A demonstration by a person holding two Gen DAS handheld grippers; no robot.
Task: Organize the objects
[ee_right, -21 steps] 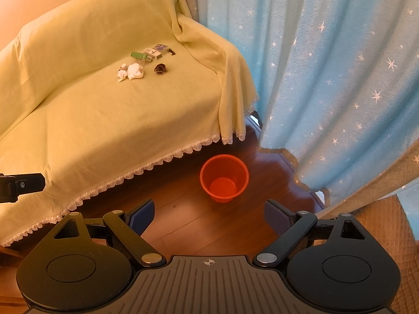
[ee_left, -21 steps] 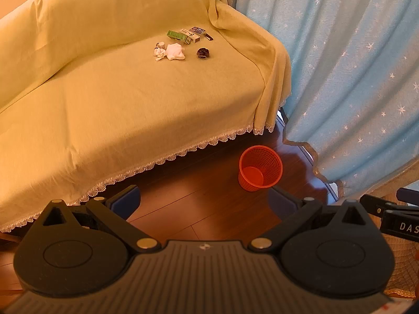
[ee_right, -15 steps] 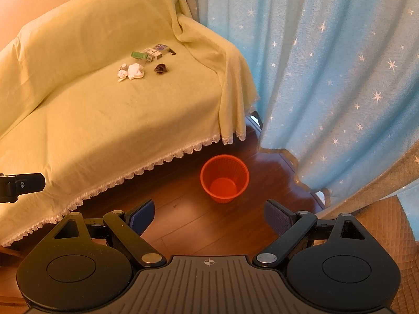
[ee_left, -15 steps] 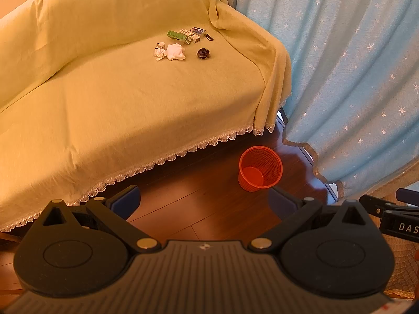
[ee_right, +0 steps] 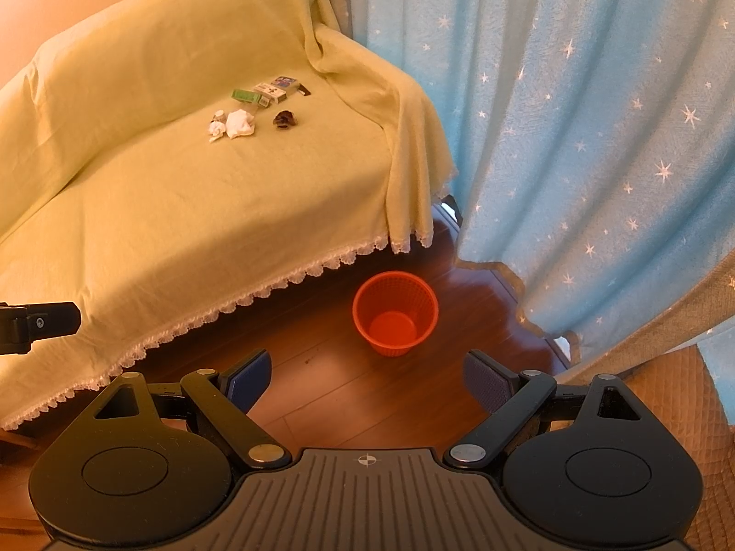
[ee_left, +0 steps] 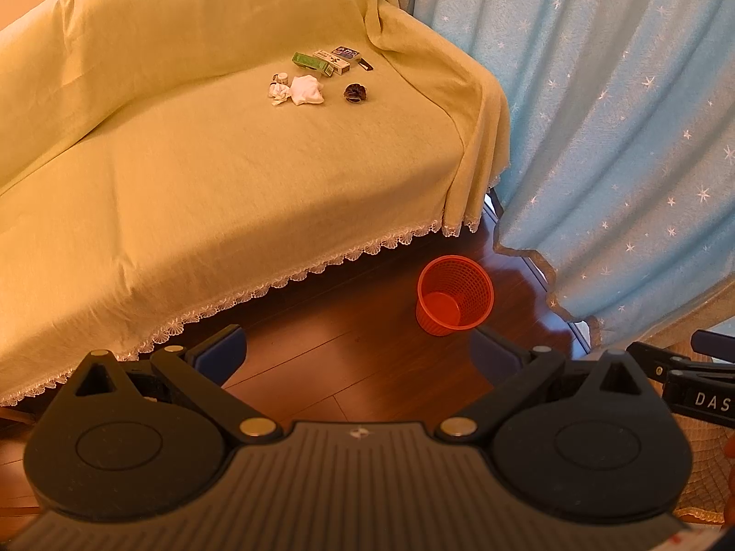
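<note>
Small items lie on the far right of the yellow-covered sofa (ee_left: 229, 174) (ee_right: 183, 211): white crumpled tissue (ee_left: 304, 89) (ee_right: 239, 123), a smaller paper ball (ee_left: 279, 92) (ee_right: 216, 128), a green box (ee_left: 308, 60) (ee_right: 245, 95), a white box (ee_left: 331, 63) (ee_right: 270, 91), a blue-topped box (ee_left: 345, 52) (ee_right: 285, 82), and a dark scrunchie (ee_left: 354, 92) (ee_right: 285, 119). An orange mesh basket (ee_left: 455, 295) (ee_right: 395, 312) stands empty on the floor. My left gripper (ee_left: 358, 353) and right gripper (ee_right: 365, 379) are both open and empty, held above the floor, far from the items.
A blue star-patterned curtain (ee_left: 620, 115) (ee_right: 597, 115) hangs to the right, reaching the dark wooden floor (ee_left: 349, 367) (ee_right: 330, 376). The sofa cover's lace hem (ee_left: 275, 282) hangs in front. A quilted tan surface (ee_right: 689, 395) lies at the lower right.
</note>
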